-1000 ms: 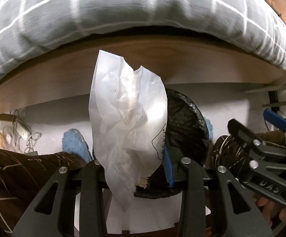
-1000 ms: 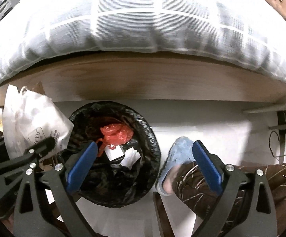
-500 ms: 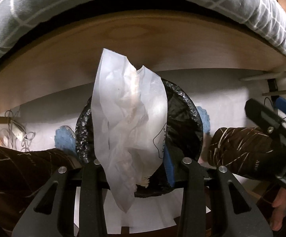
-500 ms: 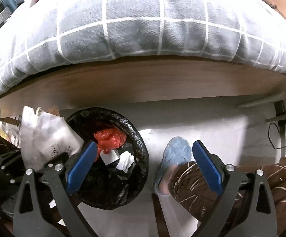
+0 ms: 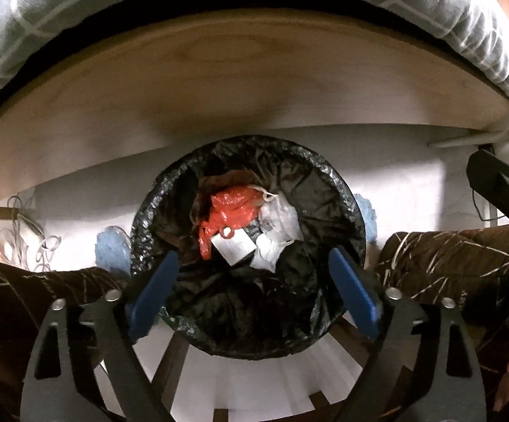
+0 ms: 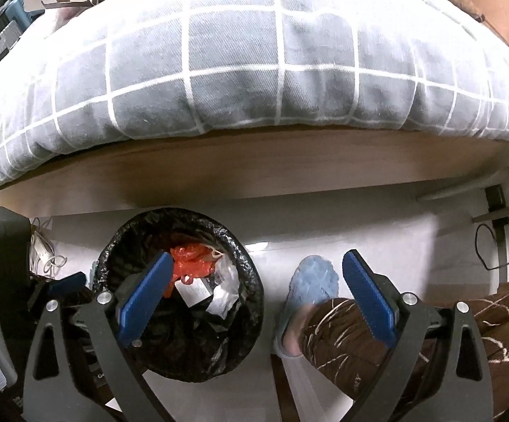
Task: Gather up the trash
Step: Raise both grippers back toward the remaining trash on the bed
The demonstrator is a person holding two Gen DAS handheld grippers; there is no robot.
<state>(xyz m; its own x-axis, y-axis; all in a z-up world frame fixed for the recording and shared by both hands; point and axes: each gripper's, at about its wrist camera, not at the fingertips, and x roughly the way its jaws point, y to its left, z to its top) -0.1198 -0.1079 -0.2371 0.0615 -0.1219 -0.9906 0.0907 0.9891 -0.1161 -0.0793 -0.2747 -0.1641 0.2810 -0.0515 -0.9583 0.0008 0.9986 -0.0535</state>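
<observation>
On the floor, a black-lined bin [image 5: 170,190] holds a red bag [image 5: 233,207] (crumpled).

We see a white floor [image 6: 360,235] carrying a round bin lined with a black bag [image 5: 325,176], standing near the bed's wooden side board [image 5: 219,70]. A blue slipper [image 6: 312,279] rests on the floor right of the bin, another [image 5: 112,249] left, and white cables [image 5: 29,232] lie far left.

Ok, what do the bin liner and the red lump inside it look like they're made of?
Bin liner: thin black plastic film, glossy, judging by crinkles and bright glints along the rim. Red lump: probably a thin plastic bag, shiny, wrinkled and knotted.
</observation>
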